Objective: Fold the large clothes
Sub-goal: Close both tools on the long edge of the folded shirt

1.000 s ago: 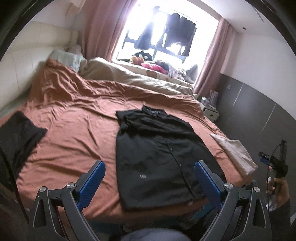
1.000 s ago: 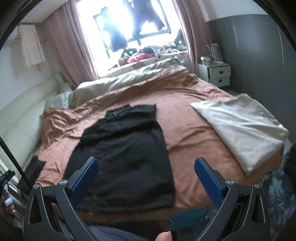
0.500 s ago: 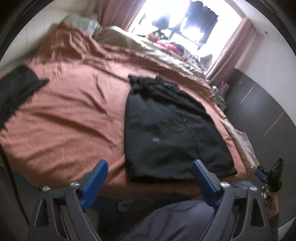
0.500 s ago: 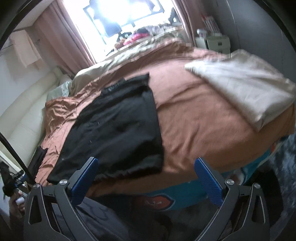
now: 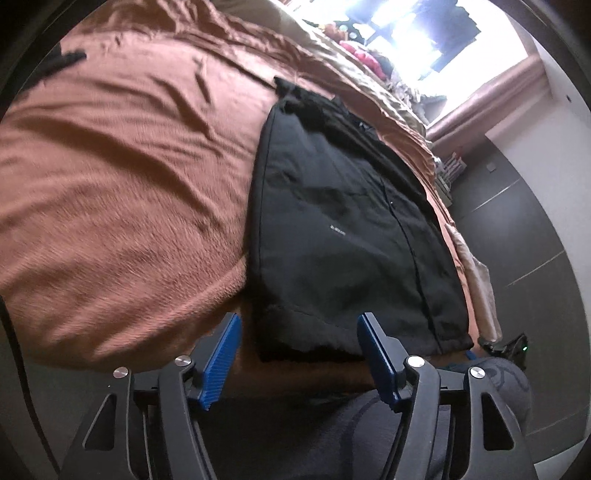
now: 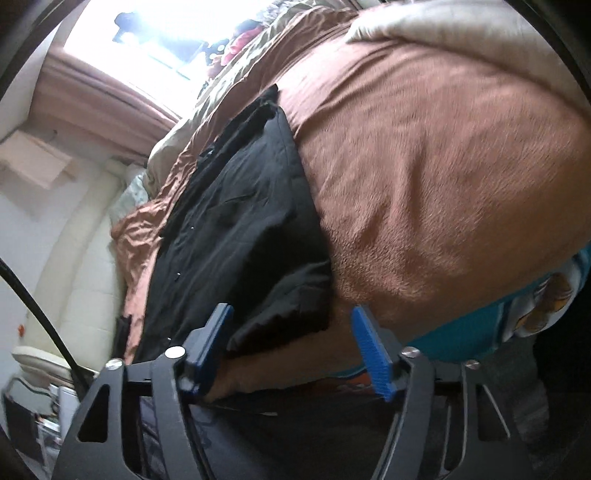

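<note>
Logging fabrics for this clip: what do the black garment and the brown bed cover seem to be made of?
Black garment: looks like a thin woven cloth, matte, probably cotton or a blend; it lies flat with soft creases and a snap or button placket. Brown bed cover: apparently a short-pile plush or fleece, with fine fuzzy nap near the bed's edge and a slight sheen on the folds farther back.

One black shirt (image 5: 343,229) lies on one brown blanket (image 5: 122,177), and one cream pillow (image 6: 436,26) sits at the far edge. Two grippers, left (image 5: 299,354) and right (image 6: 291,350), with four blue pads (image 5: 221,358) in all.
</note>
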